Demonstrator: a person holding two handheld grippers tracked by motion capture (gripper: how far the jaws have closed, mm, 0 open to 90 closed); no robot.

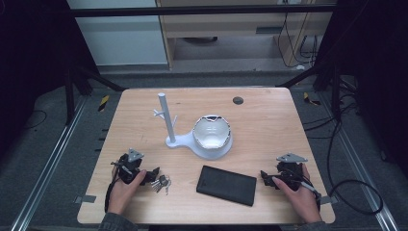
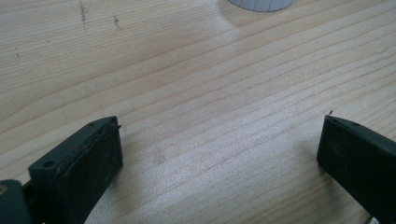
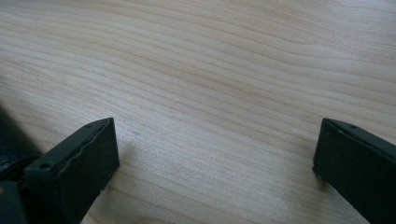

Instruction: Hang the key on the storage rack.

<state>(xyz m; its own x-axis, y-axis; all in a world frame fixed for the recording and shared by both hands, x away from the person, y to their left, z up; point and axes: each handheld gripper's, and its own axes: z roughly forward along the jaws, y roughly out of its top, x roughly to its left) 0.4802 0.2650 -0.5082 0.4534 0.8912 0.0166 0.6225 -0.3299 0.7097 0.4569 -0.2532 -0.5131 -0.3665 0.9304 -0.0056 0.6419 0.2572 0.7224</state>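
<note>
Two grippers rest on the tabletop (image 1: 269, 120), jaws wide open and holding nothing: left gripper (image 1: 153, 174) beside the keys (image 1: 162, 183), right gripper (image 1: 267, 179) near the black wallet (image 1: 226, 185).

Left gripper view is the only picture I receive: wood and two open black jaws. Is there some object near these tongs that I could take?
Observer: Yes. In the high view a bunch of keys lies on the table close beside the left tongs. I cannot tell if they touch.
Operator: And the white piece at the top edge of my picture?
Observer: Probably the base of a white stand. An upright post with small pegs rises from it.
Operator: Where is the other hand?
Observer: The right tongs are open, low at the table's right side, next to a flat black case.
</note>
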